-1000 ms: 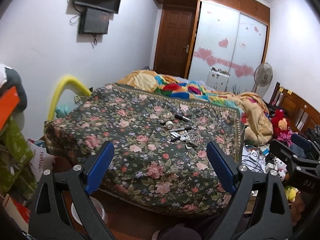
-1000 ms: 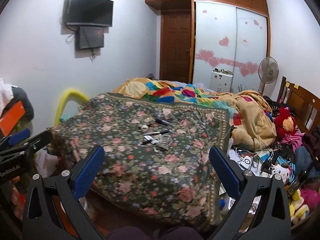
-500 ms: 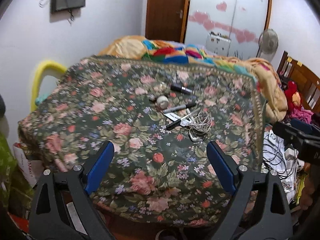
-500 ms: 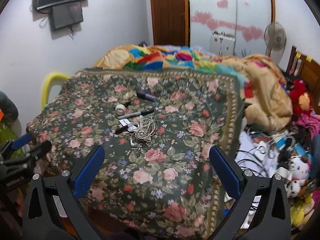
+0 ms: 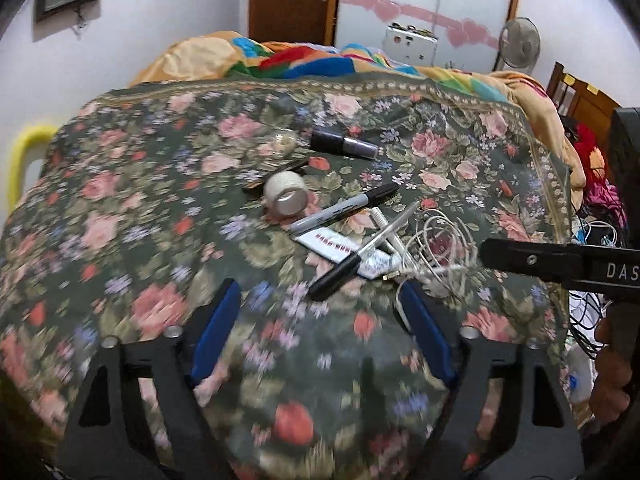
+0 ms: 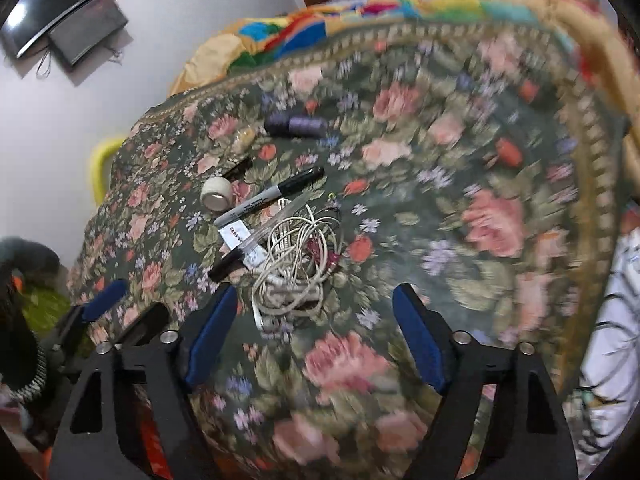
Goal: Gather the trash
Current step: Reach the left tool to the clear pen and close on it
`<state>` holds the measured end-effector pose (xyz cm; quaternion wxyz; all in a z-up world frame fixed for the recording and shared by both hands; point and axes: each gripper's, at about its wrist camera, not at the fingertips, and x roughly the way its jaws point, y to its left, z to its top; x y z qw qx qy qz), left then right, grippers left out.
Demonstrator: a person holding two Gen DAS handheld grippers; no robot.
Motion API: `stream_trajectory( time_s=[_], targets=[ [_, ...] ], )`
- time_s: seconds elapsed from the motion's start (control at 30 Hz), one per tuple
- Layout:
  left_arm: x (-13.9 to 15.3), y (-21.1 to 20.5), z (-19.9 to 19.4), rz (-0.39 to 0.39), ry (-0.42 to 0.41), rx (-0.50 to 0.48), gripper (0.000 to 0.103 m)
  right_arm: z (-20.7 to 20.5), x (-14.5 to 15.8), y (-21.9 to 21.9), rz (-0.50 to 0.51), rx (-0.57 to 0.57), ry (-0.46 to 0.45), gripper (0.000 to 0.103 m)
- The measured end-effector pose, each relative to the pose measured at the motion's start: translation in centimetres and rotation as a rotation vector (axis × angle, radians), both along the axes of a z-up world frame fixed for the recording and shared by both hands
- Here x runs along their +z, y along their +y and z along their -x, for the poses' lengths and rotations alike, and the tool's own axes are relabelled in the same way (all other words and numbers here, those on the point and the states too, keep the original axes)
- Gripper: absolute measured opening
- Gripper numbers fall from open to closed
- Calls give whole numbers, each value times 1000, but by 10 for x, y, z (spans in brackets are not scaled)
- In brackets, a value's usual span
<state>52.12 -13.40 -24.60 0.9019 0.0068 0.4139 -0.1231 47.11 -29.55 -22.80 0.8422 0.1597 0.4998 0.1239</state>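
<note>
White cable [image 6: 298, 268], coiled in a loose tangle, serves as the landmark on the floral bedspread [image 6: 460, 184]. Just left of it lie a black pen [image 6: 240, 254] and a paper slip [image 6: 236, 236]; beyond those a marker [image 6: 272, 196], a small roll of tape [image 6: 217, 194] and, farther still, a dark bottle [image 6: 296, 125]. The right gripper [image 6: 314, 334] hovers just short of the cable, jaws closing, nothing between them. The left gripper [image 5: 320, 334], likewise closing and empty, sits nearest the pen tip. Blur makes the smallest scraps uncertain. Best approach: settle low, straddle one item at a time, and pinch the cable at its densest bundle.
</note>
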Motion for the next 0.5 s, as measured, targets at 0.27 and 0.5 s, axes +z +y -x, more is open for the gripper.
stream_trajectory(
  time_s=[0.27, 0.5],
  targets=[
    [-27, -7, -36, 78, 73, -27, 62, -26, -18, -7, -58, -4, 13, 58],
    [-40, -19, -37, 17, 102, -70, 36, -49, -14, -32, -90, 4, 5, 56]
  ],
)
